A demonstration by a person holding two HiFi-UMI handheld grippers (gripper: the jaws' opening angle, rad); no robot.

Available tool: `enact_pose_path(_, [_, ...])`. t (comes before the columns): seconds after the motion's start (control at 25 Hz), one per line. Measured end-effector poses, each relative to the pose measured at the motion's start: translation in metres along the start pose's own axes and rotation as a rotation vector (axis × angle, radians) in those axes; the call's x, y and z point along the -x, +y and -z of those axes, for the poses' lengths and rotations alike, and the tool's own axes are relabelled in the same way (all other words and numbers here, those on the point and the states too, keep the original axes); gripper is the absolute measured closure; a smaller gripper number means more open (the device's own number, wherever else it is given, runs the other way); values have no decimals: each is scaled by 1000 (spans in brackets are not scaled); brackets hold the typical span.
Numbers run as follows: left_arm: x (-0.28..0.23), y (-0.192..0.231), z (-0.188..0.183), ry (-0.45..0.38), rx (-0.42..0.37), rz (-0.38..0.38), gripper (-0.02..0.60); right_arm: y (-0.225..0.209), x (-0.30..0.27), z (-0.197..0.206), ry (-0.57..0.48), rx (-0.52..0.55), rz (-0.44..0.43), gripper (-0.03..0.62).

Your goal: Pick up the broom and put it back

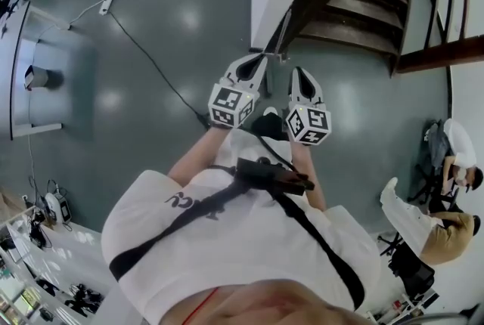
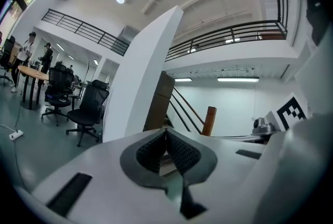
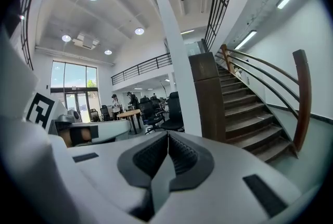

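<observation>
Left claw (image 1: 257,59) and right claw (image 1: 299,74) sit closed, empty, centre frame. No broom clearly in sight; that floor cable (image 1: 151,63), centre-left, could trip the person.

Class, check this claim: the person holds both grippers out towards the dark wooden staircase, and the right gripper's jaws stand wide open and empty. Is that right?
Not quite. The right gripper is shut, its jaws together with nothing between them, as the right gripper view shows. The rest holds: it and the left gripper both point towards the dark wooden staircase.
</observation>
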State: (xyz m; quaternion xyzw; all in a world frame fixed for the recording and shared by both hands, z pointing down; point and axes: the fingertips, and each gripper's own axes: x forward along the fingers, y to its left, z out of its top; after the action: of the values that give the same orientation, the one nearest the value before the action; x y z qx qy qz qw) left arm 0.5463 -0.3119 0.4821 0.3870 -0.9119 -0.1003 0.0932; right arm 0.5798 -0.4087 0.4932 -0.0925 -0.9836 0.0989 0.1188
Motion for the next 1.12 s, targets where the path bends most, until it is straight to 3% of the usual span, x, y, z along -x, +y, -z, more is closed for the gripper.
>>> enact_pose_path(0.2, [-41,22,40,95,18,-37,569,-36,-36,25,80,-12,-10,585])
enact_pose_path(0.44, [-87,19,83,176,50,-63,569,-88,-69,64,190,-31,-23,585])
enact_pose_path(1.12, [-174,90,159,278,74,-144,569,-163,-185,167,380,-24,-52,585])
